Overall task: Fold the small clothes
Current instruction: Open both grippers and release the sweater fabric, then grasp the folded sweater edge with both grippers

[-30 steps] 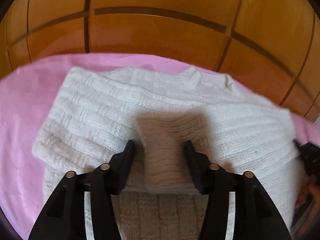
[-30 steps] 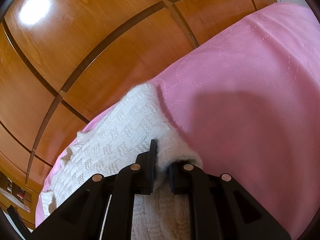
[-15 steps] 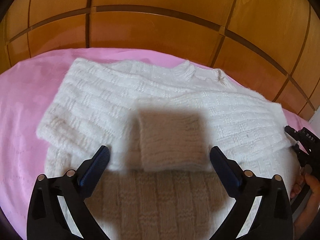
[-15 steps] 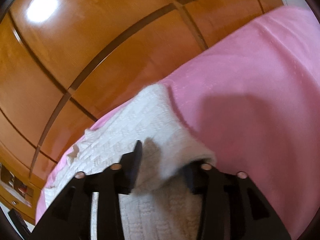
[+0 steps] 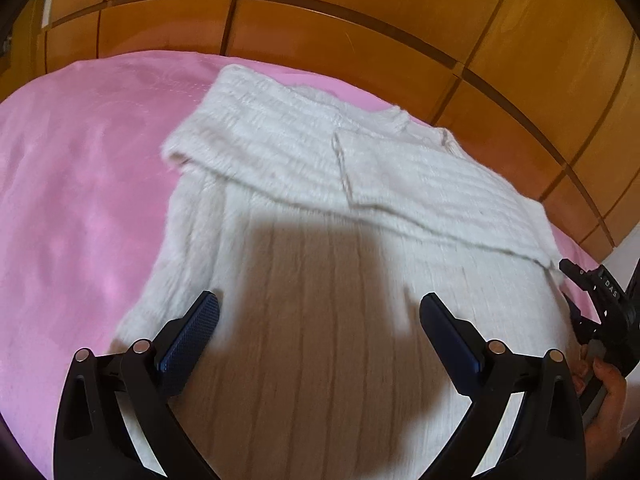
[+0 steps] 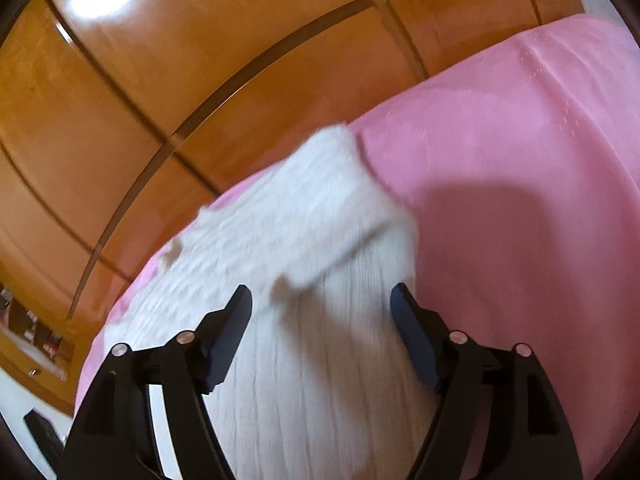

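A white knit sweater [image 5: 320, 184] lies flat on a pink bedsheet [image 5: 80, 184], with both sleeves folded in across its upper part. My left gripper [image 5: 320, 306] hovers wide open over the sweater's lower body, nothing between its pads. In the right wrist view the sweater [image 6: 304, 216] runs under my right gripper [image 6: 322, 296]. Its jaws are opening, and the sweater's right edge lies between them without being pressed. The right gripper [image 5: 580, 280] also shows at the right edge of the left wrist view, held by a hand [image 5: 604, 392].
Glossy wooden panels [image 5: 360, 40] with dark grooves rise right behind the bed's far edge. Bare pink sheet [image 6: 520, 160] stretches to the right of the sweater. A shelf with small items [image 6: 36, 340] sits far off at the lower left.
The left gripper let go of the sleeve cuff, opened wide and drew back and leftward. The right gripper let go of the folded sleeve edge, spread its jaws and pulled back.
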Demonstrator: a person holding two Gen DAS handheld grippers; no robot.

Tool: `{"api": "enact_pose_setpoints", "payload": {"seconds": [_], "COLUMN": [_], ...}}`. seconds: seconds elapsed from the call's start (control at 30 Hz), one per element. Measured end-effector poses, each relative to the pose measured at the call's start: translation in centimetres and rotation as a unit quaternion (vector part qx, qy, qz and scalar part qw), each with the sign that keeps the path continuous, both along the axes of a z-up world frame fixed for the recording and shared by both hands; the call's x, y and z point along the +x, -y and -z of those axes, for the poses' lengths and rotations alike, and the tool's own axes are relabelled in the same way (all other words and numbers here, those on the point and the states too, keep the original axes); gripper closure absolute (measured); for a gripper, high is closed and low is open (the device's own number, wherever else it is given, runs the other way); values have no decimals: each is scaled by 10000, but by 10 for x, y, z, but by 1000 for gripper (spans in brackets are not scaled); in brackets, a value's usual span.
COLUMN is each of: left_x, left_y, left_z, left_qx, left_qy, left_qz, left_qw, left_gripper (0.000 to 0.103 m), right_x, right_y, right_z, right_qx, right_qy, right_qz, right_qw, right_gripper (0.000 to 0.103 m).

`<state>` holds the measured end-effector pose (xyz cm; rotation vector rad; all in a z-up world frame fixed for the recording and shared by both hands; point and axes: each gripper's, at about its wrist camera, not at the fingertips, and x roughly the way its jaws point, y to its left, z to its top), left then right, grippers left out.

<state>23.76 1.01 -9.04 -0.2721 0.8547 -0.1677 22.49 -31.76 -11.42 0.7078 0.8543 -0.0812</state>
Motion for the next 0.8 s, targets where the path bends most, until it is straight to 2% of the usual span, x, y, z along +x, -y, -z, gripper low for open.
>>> {"api": "enact_pose_setpoints", "payload": {"seconds": [0.1, 0.27, 0.33, 0.4, 0.5, 0.63, 0.8], "left_x": [-19, -48, -57, -66, -78, -94, -117], "left_y": [-12, -44, -55, -69, -95, -118, -111], "left_z": [-7, -10, -11, -12, -10, -6, -5], "left_qx": [-112, -471, -463, -375, -548, -893, -789], "left_qy": [88, 155, 210, 225, 127, 88, 48], "left_qz": [-85, -359, -405, -534, -725, -626, 154], "left_qw": [9999, 9981, 9979, 9976, 9958, 9940, 9968], "left_gripper": [4, 4, 4, 4, 4, 4, 4], "right_x": [-26, -80, -99, -117, -142, -162, -181], "right_y": [2, 4, 10, 16, 28, 29, 15], "right_z": [-5, -19, -22, -23, -20, -20, -24], "right_qx": [182, 447, 620, 796, 1109, 1215, 1498], "right_qy": [-131, -130, -86, -107, -119, -6, 238], "right_qz": [-179, -328, -270, -184, -90, -387, -945], "right_qw": [9996, 9984, 9977, 9966, 9937, 9918, 9839], "right_gripper": [24, 27, 37, 60, 68, 69, 61]}}
